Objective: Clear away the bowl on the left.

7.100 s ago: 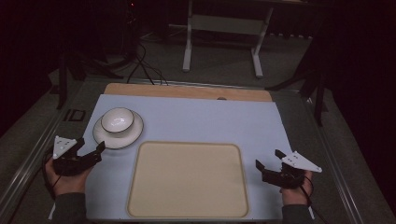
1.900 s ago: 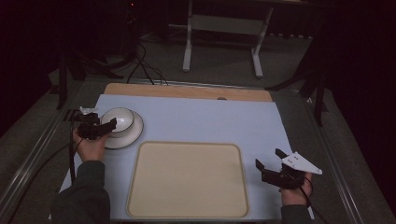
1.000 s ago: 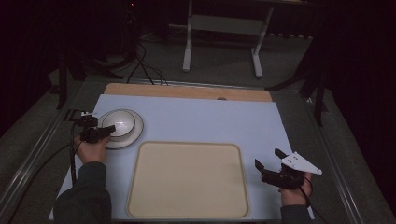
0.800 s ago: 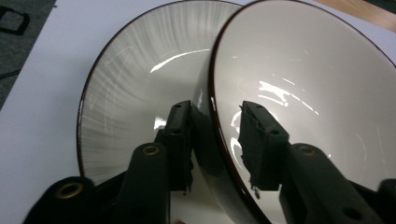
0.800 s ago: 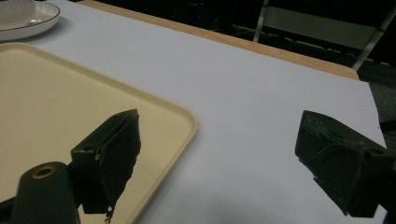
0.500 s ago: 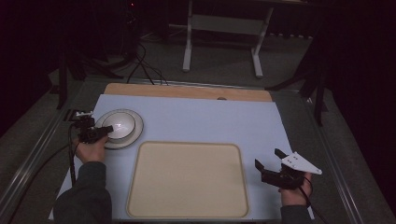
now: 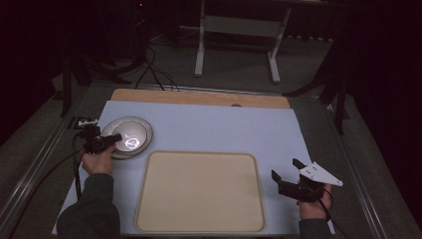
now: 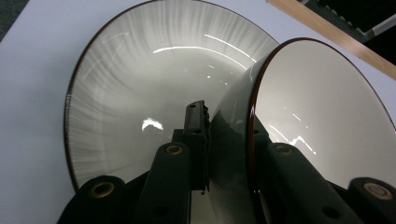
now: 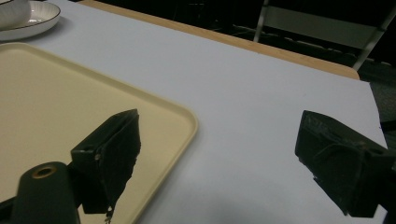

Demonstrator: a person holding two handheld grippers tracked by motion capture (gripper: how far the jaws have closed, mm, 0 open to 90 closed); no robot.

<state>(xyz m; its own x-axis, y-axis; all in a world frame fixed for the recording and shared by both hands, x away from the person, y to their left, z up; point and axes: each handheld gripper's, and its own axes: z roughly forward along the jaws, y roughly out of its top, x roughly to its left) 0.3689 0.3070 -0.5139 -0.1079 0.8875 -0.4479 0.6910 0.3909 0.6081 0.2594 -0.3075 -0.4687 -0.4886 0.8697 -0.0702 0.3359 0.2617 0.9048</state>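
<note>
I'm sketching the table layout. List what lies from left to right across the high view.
left claw clamped on the bowl → plate under it → cream tray → right claw, open, over the blue mat.

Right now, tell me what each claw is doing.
Left claw: shut on the rim of the bowl, which sits on the plate.
Right claw: open, holding nothing, beside the tray.

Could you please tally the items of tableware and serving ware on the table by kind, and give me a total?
Bowl: 1, its wall between the jaws of the left gripper
Plate: 1, under the bowl
Tray: 1, cream, nothing on it
Total: 3
</note>
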